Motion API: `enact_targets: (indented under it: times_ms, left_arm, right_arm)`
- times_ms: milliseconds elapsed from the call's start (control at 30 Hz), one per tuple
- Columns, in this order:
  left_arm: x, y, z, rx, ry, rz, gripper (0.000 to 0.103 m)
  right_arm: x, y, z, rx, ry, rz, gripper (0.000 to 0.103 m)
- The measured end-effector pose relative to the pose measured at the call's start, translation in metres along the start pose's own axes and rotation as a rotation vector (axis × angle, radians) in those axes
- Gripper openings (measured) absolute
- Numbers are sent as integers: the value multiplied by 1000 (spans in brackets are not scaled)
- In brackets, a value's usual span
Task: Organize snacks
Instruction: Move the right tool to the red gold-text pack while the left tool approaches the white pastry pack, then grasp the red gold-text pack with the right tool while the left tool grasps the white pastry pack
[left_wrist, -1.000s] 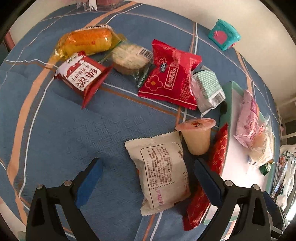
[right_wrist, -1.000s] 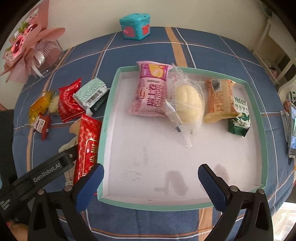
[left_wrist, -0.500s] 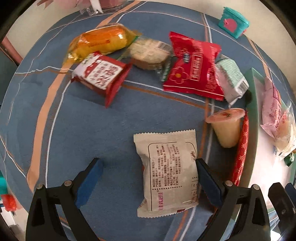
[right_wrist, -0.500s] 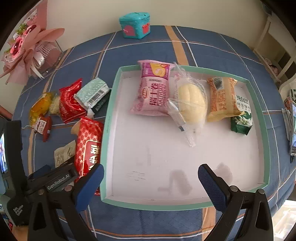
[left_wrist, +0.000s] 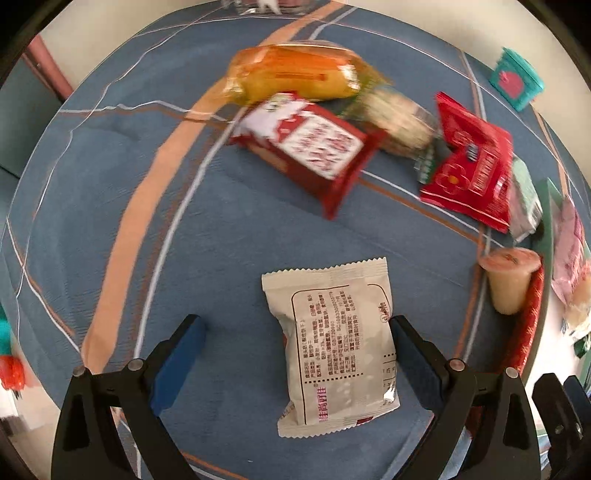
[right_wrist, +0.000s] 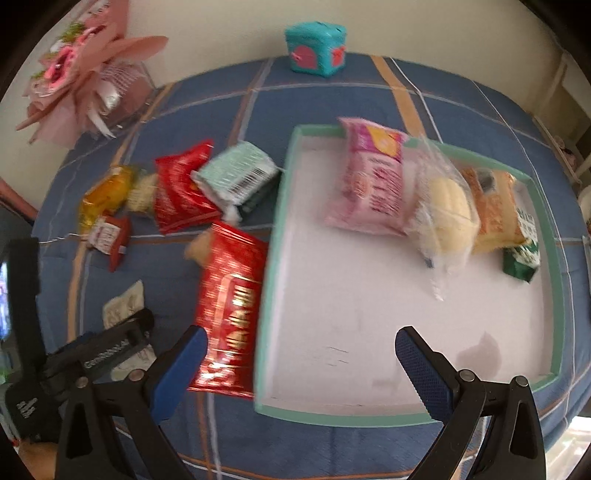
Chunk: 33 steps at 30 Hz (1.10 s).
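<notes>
Your left gripper (left_wrist: 295, 328) is spread wide, and the white snack packet (left_wrist: 332, 343) lies flat on the blue cloth (left_wrist: 147, 221) between its jaws, close against the right-hand finger, ungrasped. Your right gripper (right_wrist: 301, 343) is likewise released and holds nothing: the long red packet (right_wrist: 229, 314) lies just ahead of its left jaw, the teal-rimmed tray (right_wrist: 269, 295) sits between and beyond both.

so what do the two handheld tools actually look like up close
Both match: the left tool and right tool have black plastic arms ending in textured blue pads, with silver pivot screws near the base. In the right wrist view, the left tool's black body bears white "GenRobot.AI" lettering. No cables or sleeves show.
</notes>
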<state>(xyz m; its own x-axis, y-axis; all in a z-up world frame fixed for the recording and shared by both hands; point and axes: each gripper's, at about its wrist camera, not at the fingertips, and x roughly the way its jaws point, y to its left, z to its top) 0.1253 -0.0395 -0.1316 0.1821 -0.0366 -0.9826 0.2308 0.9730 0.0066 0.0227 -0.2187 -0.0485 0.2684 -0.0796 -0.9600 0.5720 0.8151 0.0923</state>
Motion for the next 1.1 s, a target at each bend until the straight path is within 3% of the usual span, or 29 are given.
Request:
enact_targets:
  times_ms: [100,367,633,800,967,1100]
  left_arm:
    - [0,8,1,-22,2,-2,99]
    - [3,21,6,-41,10,-17,99]
    - [6,31,13,-39,13,-20,98]
    - [11,27,12,-25,19,-9,97]
    - [12,11,7,3,23,-3,96]
    - [6,7,5,20,13,-6,83]
  right_arm:
    - [-4,14,1,-19,-24,31,100]
    - [2,47,-6,-90,-30,60,71]
    - [21,71,-9,-178,-7,-7,45]
    - [31,76,-15,-193,7,-69,39]
    - [33,81,-17,-193,3,-77,37]
    - [31,74,-17,-171,3,-72,31]
